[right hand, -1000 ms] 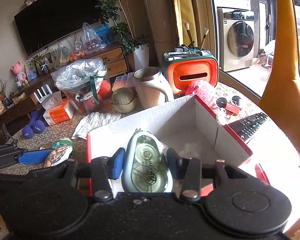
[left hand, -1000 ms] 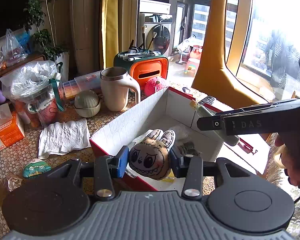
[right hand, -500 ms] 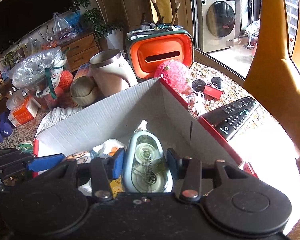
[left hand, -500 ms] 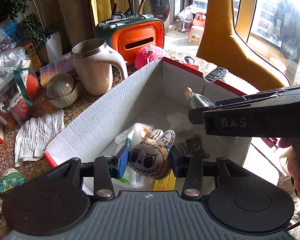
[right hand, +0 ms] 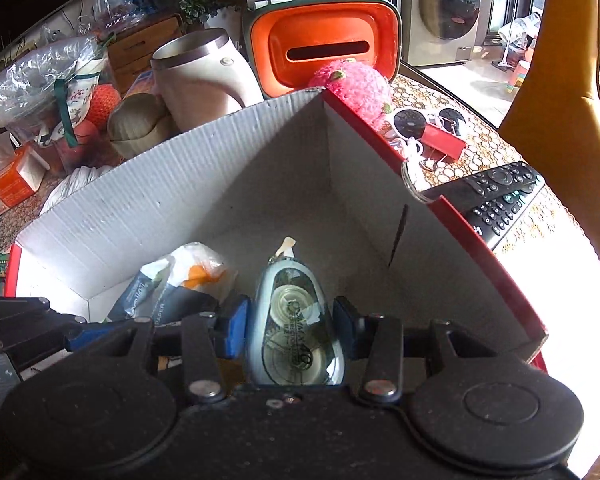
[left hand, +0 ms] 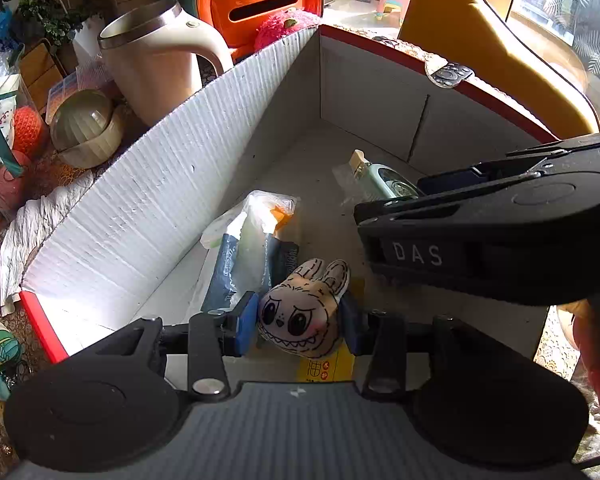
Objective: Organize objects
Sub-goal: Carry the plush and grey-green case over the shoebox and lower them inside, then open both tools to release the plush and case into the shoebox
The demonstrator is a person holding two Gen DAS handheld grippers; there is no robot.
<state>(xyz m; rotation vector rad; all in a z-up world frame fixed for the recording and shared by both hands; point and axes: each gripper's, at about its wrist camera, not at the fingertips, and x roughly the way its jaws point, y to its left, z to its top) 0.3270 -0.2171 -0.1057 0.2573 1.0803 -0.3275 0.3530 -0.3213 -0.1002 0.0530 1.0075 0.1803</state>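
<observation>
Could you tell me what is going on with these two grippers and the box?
A person is tidying loose things into a white cardboard box with a red rim. The left gripper is shut on a small plush bunny toy, and the right gripper is shut on a correction tape dispenser. Both are held over the inside of the box, not yet let go. A plastic-wrapped packet already lies on the box floor.
</observation>
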